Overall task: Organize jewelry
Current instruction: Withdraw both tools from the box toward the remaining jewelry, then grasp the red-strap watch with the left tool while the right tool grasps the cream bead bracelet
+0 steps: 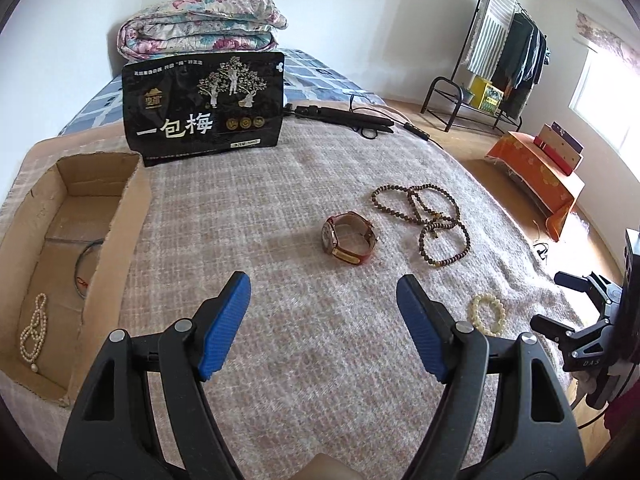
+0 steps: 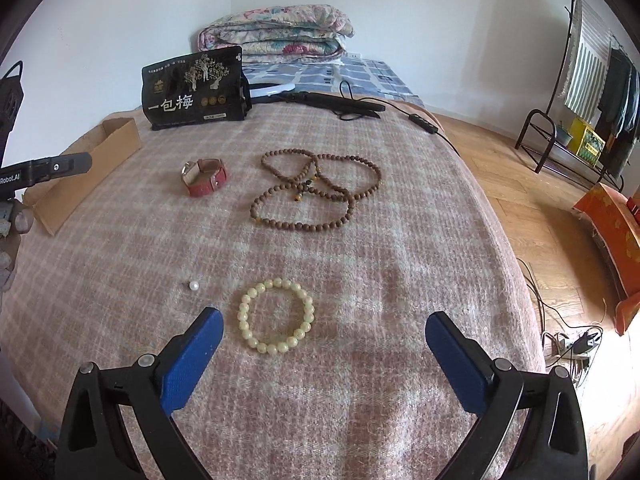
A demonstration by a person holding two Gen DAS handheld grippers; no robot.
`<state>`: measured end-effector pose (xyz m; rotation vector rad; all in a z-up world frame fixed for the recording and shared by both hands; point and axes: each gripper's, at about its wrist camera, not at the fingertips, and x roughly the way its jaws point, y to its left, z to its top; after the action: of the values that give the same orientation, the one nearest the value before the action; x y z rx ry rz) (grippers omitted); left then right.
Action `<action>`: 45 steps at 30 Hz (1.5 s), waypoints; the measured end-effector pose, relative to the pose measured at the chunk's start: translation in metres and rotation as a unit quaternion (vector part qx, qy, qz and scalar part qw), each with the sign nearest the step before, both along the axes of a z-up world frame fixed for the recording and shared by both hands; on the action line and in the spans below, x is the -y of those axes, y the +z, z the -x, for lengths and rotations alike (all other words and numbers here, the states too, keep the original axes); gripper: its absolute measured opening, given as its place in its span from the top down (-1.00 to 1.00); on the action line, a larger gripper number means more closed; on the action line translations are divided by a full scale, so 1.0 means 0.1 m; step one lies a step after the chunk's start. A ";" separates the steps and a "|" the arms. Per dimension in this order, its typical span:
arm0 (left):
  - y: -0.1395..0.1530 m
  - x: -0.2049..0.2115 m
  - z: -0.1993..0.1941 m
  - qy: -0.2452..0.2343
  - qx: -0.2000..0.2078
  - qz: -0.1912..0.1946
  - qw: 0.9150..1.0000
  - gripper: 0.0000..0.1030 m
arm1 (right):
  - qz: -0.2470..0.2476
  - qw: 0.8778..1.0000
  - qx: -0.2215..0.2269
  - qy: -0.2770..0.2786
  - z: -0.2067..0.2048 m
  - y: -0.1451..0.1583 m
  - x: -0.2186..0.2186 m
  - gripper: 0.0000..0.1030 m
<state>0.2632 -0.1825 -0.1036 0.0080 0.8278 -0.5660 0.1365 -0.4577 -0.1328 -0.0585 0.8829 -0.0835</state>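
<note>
Jewelry: watch (image 1: 349, 237), cream bracelet (image 2: 276, 316) on blanket (image 2: 360, 380) | both jaws apart, empty

White walls (image 2: 120, 20), wood floor (image 2: 520, 184), clothes rack (image 1: 500, 60), bright window (image 1: 600, 104).

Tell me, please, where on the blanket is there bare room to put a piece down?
The widest bare patch lies between the cardboard box and the watch, below the black pouch. Another lies between the watch and the pale bead bracelet. It is crowded around the brown bead necklace, and a loose pearl lies left of the bracelet.
</note>
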 end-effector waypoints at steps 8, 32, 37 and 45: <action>-0.21 0.37 -0.17 -0.016 -0.017 0.002 1.000 -0.51 | -0.025 0.999 -0.010 -0.018 -0.04 -0.16 0.17 -0.83; -0.70 1.00 -0.57 0.011 -0.020 -0.048 0.999 -0.51 | -0.047 0.998 -0.052 -0.001 -0.38 -0.45 0.14 0.05; -0.73 1.03 -0.66 0.027 -0.022 -0.057 0.998 -0.51 | -0.040 0.998 -0.054 0.002 -0.39 -0.47 0.12 0.22; -0.79 0.99 -0.78 0.041 -0.043 -0.044 0.997 -0.34 | -0.038 0.998 -0.057 0.010 -0.40 -0.46 0.11 0.41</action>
<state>0.3412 -0.2811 -0.1828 0.0304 0.9321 -0.4539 0.1763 -0.4691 -0.1788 -0.0012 0.9991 -0.0272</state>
